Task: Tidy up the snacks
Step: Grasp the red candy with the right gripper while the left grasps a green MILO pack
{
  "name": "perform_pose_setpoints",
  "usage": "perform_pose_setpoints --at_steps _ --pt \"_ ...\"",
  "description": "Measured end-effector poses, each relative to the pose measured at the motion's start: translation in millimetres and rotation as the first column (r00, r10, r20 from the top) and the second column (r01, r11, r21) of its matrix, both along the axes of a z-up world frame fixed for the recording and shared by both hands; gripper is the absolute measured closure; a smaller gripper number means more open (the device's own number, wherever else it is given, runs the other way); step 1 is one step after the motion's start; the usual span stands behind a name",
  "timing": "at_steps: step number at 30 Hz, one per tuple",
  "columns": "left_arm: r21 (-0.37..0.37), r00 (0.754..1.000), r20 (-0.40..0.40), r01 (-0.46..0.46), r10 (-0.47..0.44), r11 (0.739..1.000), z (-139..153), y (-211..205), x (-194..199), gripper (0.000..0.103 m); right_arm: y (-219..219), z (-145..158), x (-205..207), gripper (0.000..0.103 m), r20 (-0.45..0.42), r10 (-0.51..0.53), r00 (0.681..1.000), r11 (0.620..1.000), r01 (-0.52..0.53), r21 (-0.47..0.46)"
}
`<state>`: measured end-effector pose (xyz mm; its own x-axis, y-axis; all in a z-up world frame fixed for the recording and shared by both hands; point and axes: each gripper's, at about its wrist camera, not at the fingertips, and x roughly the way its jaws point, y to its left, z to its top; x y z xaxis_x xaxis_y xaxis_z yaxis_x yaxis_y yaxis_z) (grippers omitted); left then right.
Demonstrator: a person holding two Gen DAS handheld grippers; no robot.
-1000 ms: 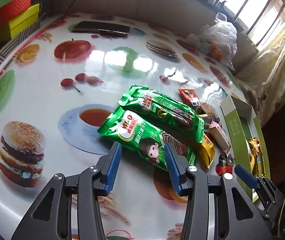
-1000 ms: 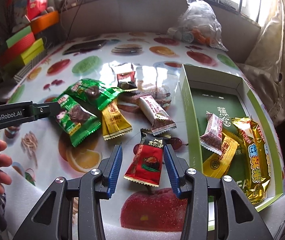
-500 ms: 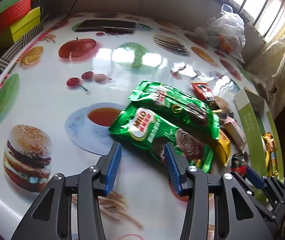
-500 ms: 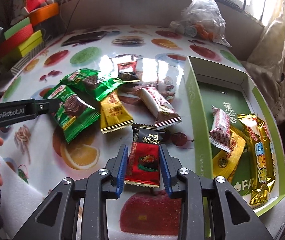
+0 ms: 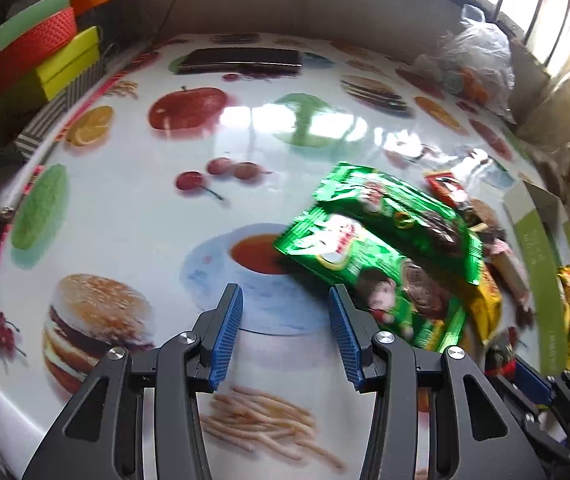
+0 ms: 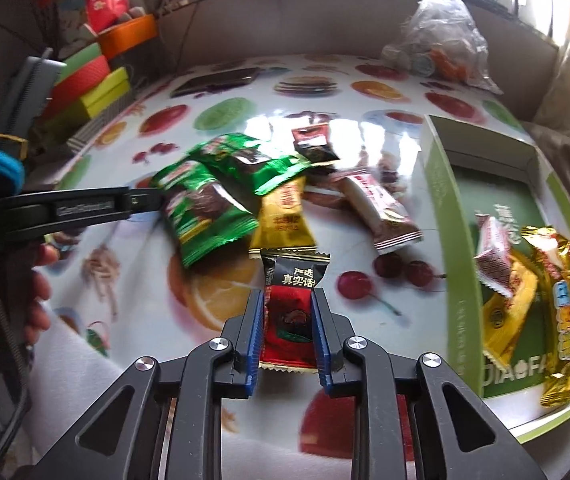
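right gripper (image 6: 287,334): jaws just closed, pads pressed on the red-and-black candy packet (image 6: 290,312) at mid-body, left of the green box (image 6: 439,200) | packet judged light, crinkly, slippery; sides best pinched below the top seal | left gripper (image 5: 283,334): part open, nothing held, beside the near Milo packet (image 5: 369,268), farther left

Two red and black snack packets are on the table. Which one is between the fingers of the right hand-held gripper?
The nearer red and black packet, below the yellow packet; the right hand-held gripper is shut on its sides. The other red and black packet lies free, farther back.
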<state>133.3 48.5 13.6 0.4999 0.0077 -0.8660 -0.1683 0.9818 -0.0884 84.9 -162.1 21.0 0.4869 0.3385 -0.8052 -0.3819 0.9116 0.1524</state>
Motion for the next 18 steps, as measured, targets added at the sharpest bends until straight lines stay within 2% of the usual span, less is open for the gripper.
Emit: perform_pose_setpoints --at_steps 4,9,11,12,14,18 --pt "-0.073 1.0 0.009 -0.009 0.009 0.997 5.5 6.1 -1.0 0.057 8.3 -1.8 -3.0 0.081 -0.011 0.04 0.999 0.999 -0.04 0.006" --pt "-0.151 1.0 -0.002 -0.013 0.013 0.988 8.3 -5.4 5.8 0.057 9.7 1.1 -6.2 0.081 0.007 0.046 0.999 0.999 -0.046 0.002" --pt "-0.149 1.0 -0.005 -0.021 0.021 0.989 9.5 -12.0 9.2 0.054 6.2 0.8 -5.3 0.081 0.003 0.038 0.999 0.999 -0.038 0.01" --pt "-0.151 1.0 -0.008 -0.023 0.022 0.988 10.1 -15.4 10.7 0.046 3.6 0.6 -4.8 0.081 0.001 0.032 0.999 0.999 -0.032 0.015" --pt "-0.155 1.0 -0.014 -0.025 0.023 0.988 10.3 -20.0 14.2 0.038 -0.6 0.5 -3.8 0.081 -0.002 0.022 1.0 0.999 -0.022 0.023" --pt "-0.101 0.999 -0.041 -0.025 0.021 0.995 8.9 -30.5 22.8 0.038 -7.6 -0.2 -3.3 0.081 -0.005 0.012 1.0 0.999 -0.012 0.047"
